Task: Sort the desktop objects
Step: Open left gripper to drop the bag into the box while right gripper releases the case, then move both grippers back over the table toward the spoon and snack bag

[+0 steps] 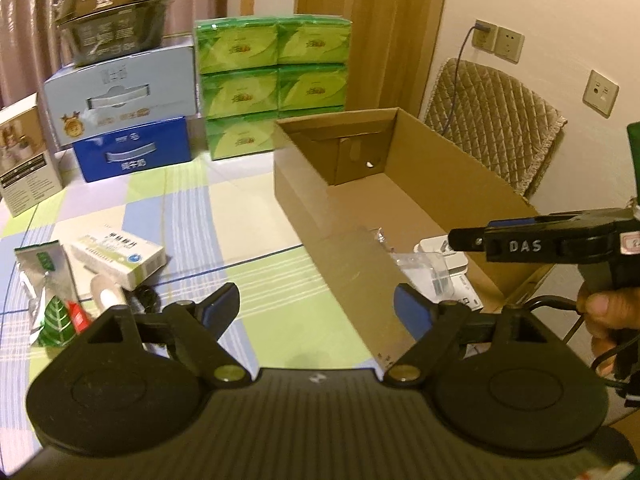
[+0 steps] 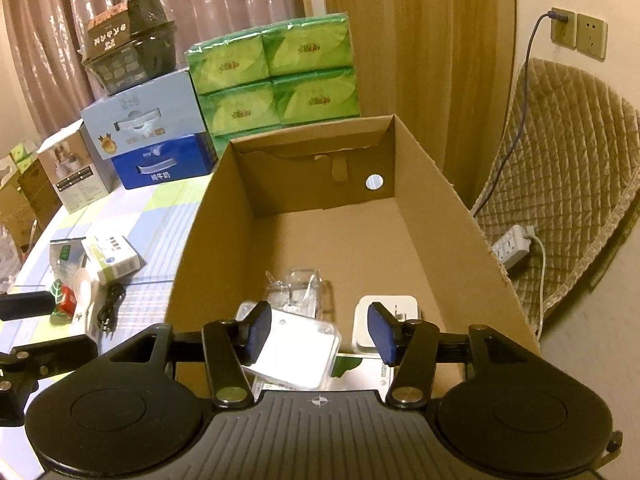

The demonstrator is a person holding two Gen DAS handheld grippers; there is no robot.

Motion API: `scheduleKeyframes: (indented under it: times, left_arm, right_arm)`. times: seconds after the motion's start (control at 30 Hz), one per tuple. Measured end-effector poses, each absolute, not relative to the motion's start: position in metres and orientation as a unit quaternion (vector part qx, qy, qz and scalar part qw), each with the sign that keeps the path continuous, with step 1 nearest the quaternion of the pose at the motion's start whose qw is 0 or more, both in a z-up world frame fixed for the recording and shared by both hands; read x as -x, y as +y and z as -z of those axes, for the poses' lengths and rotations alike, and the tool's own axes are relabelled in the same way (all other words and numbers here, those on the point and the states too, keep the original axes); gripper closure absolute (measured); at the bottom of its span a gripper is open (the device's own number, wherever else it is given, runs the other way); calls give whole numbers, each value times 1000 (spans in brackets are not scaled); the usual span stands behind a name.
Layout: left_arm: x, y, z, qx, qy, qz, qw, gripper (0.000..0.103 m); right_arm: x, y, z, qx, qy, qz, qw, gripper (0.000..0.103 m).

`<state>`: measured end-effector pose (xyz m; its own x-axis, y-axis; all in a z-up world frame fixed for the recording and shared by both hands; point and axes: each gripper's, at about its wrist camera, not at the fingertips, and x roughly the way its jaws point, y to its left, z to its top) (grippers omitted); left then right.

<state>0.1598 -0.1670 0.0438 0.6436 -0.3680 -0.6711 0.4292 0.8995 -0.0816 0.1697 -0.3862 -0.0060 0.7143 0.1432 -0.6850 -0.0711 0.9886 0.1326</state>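
Sorting is being done into the cardboard box (image 2: 420, 168); the white packet (image 2: 296, 356) is lying inside between the parted right tongs (image 2: 320, 334). The left tongs (image 1: 316, 308), wide and empty, are best being guided toward the medicine box (image 1: 120, 258) on the desk (image 1: 224, 216).

Brown cardboard box (image 2: 420, 200) (plaid tablecloth (image 1: 200, 216))

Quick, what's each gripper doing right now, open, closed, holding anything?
Left gripper: open, nothing between its jaws.
Right gripper: open over the cardboard box, holding nothing.
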Motion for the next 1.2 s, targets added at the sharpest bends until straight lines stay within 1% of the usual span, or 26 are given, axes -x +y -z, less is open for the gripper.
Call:
scheduleKeyframes:
  times: [0.1,0.27,0.43,0.53,0.63,0.7,0.83,1.07,1.2]
  left_arm:
    - [-154,-158,-45,-43,360,212,908,20]
    - [-145,-140,-48,-37,362,198,910,18]
    - [-134,-120,-50,-31,361,185,914,13]
    - [-127,-107,-51,-26,362,176,915,12]
    - [-121,-93,-53,-22,363,167,916,9]
    - [-116,-83,-54,-18,362,159,918,9]
    - [-107,-60,-56,-9,360,143,922,6]
    - [-92,-21,-56,-3,363,108,925,1]
    - [-84,3,-54,5,364,87,927,1]
  right_arm:
    - [-163,-380,1,-45,370,-61,926,42]
    - [-151,-365,-9,-38,362,-69,929,37]
    - [-139,-350,-18,-34,354,-78,931,29]
    - [-133,-339,-24,-29,349,-85,933,20]
    - [-128,-329,-30,-25,344,-92,934,17]
    - [-123,-321,-34,-22,339,-95,936,10]
    - [-113,-306,-42,-16,331,-106,938,2]
    - [-97,-277,-49,-12,325,-133,936,2]
    - [-90,-262,-49,-16,326,-149,933,2]
